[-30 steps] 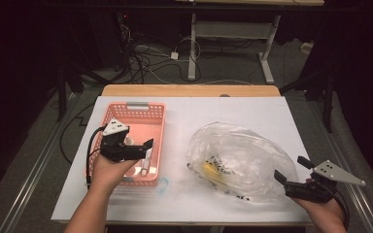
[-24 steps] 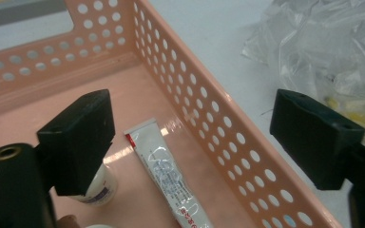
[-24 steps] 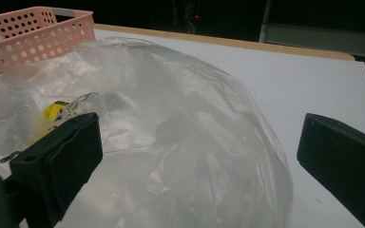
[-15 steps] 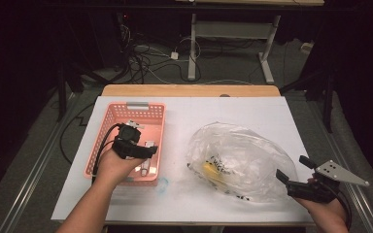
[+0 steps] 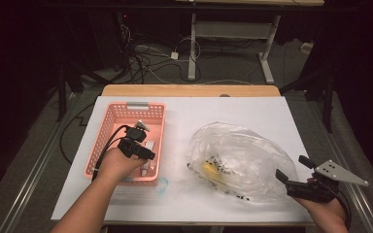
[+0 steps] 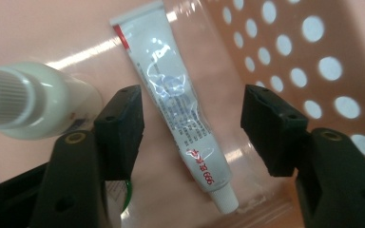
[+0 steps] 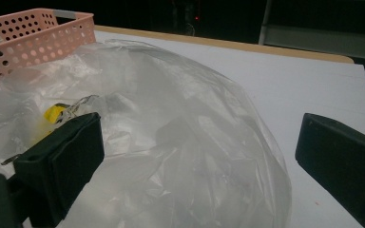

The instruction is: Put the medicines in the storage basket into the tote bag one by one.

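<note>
Pink basket (image 5: 108, 145) holds the tube (image 6: 180, 114) – your left gripper (image 6: 192, 126) straddles it, jaws just closing, pads not yet touching. Lifting remains. Right gripper (image 7: 197, 152) waits open beside the plastic bag (image 5: 240, 162).

Left claw (image 6: 192, 118) closing, right claw (image 7: 195, 156) wide.

Glossy plastic tube (image 6: 180, 109) in perforated pink plastic basket (image 6: 313, 61).
</note>
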The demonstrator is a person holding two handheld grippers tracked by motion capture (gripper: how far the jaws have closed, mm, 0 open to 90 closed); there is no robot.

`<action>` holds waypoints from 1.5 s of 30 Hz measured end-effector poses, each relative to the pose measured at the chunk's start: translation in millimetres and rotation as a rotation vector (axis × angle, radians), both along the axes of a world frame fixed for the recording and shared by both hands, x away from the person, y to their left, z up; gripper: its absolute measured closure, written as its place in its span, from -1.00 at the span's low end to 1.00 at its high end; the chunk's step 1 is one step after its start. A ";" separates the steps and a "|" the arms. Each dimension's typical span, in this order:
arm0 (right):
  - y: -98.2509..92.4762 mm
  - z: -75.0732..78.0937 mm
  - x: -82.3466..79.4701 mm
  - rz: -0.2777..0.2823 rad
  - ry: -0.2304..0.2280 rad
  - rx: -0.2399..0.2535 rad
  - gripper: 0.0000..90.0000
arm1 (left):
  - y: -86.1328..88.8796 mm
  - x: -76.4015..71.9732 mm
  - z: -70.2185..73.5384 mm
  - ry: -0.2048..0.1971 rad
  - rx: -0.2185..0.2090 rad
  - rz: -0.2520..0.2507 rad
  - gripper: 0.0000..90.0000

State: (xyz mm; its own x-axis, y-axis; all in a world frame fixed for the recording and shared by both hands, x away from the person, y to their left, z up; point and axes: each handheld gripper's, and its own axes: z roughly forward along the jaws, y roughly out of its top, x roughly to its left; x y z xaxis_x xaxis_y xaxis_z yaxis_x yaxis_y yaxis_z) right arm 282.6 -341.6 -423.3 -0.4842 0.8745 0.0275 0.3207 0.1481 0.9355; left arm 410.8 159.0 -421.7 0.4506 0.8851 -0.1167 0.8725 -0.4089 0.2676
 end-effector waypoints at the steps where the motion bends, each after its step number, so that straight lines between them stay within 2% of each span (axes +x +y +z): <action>1: 0.1 0.1 0.0 -0.001 0.001 0.001 -0.93 | -1.3 0.8 -0.8 0.007 0.011 0.001 -0.11; 4: 0.5 0.1 0.3 0.000 0.001 0.000 -0.93 | -6.7 3.7 -3.9 0.040 0.044 -0.008 -0.10; 6: 0.7 0.1 0.4 0.000 0.001 0.000 -0.93 | -9.8 5.3 -5.8 0.058 0.050 -0.014 -0.07; 8: 0.8 0.0 0.3 0.000 0.002 0.000 -0.93 | -13.5 5.3 -7.3 0.063 0.076 -0.034 0.01; 11: 0.5 -0.1 0.3 0.001 0.001 -0.002 -0.93 | -15.1 6.7 -8.7 0.088 0.072 -0.041 0.07; 15: 0.0 0.3 0.1 0.000 -0.001 -0.002 -0.93 | -16.0 9.7 -12.9 0.128 0.093 -0.033 0.07; 19: 0.5 0.2 0.1 0.002 0.000 -0.003 -0.93 | -18.3 11.4 -15.9 0.150 0.117 -0.038 0.07; 22: 0.8 0.1 0.2 0.001 0.002 -0.003 -0.93 | -19.1 12.3 -16.0 0.151 0.125 -0.033 0.11; 27: 1.2 0.0 -0.1 0.003 0.002 -0.005 -0.92 | -21.9 12.1 -15.8 0.140 0.135 -0.048 0.29; 33: 1.1 -0.6 0.0 0.005 0.003 -0.007 -0.92 | -15.8 13.7 -14.5 0.135 0.123 -0.009 0.41; 36: 1.4 -0.7 -0.2 0.007 0.004 -0.008 -0.92 | -12.8 13.2 -11.4 0.106 0.131 -0.003 0.46; 39: 0.9 -0.6 0.0 0.004 0.003 -0.006 -0.92 | -10.9 11.2 -7.7 0.087 0.118 -0.002 0.47; 45: 2.0 -0.6 0.1 0.007 0.002 -0.010 -0.92 | -9.5 8.7 -3.5 0.070 0.117 -0.009 0.47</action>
